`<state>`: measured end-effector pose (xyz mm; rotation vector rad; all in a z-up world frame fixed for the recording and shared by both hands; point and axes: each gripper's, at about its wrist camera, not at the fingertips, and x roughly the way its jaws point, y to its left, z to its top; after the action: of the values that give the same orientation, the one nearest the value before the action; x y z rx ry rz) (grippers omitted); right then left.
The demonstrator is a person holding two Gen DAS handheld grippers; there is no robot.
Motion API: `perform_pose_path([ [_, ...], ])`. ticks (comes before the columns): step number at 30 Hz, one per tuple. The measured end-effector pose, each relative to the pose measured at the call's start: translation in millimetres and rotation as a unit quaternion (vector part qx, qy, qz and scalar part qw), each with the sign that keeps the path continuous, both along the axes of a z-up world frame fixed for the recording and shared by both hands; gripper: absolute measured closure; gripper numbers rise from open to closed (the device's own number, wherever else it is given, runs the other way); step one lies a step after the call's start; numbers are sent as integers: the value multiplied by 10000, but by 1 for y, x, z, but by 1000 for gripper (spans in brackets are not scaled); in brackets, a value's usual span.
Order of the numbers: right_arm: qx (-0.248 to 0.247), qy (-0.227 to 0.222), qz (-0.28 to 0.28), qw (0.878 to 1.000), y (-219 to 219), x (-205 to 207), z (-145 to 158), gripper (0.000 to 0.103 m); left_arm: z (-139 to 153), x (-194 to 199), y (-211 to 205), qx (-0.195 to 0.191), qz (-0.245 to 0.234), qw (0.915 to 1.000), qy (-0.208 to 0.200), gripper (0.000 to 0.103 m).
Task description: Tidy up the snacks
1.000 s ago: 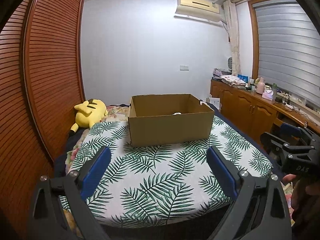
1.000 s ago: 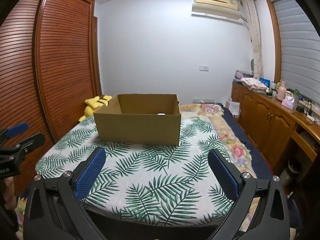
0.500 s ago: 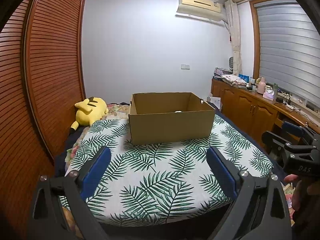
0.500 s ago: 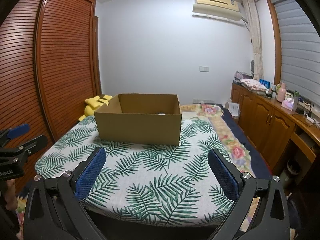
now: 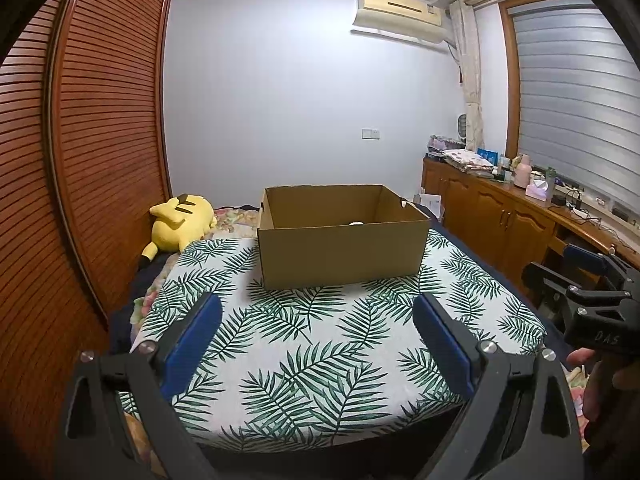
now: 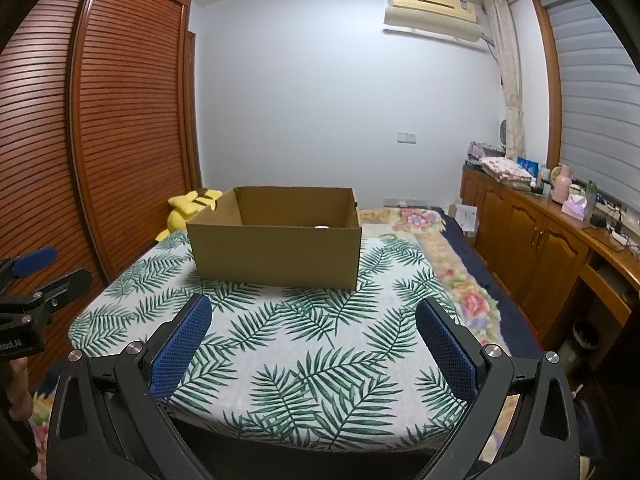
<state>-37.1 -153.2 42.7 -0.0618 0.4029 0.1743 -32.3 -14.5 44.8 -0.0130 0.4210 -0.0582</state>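
An open brown cardboard box (image 5: 342, 254) stands on a bed covered by a palm-leaf cloth (image 5: 312, 344); it also shows in the right wrist view (image 6: 276, 258). A small white thing (image 5: 356, 223) peeks over the box's near wall; its kind cannot be told. No other snack shows on the cloth. My left gripper (image 5: 318, 332) is open and empty, held above the bed's near end. My right gripper (image 6: 312, 332) is open and empty, likewise short of the box. Each gripper shows at the edge of the other's view.
A yellow plush toy (image 5: 182, 220) lies at the bed's far left by the slatted wooden wardrobe (image 5: 80, 160). Wooden cabinets (image 6: 532, 248) with clutter on top run along the right wall. A floral quilt (image 6: 460, 280) lies on the bed's right side.
Both grippers have drawn back and risen slightly, so the box looks a little farther. Both stay open and empty.
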Motion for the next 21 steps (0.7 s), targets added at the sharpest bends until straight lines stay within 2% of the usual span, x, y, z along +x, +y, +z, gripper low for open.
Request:
perform_pose_path([
  [21, 13, -63, 22, 10000, 2, -4, 4, 0, -1, -4, 0, 29, -27, 10000, -38, 6],
])
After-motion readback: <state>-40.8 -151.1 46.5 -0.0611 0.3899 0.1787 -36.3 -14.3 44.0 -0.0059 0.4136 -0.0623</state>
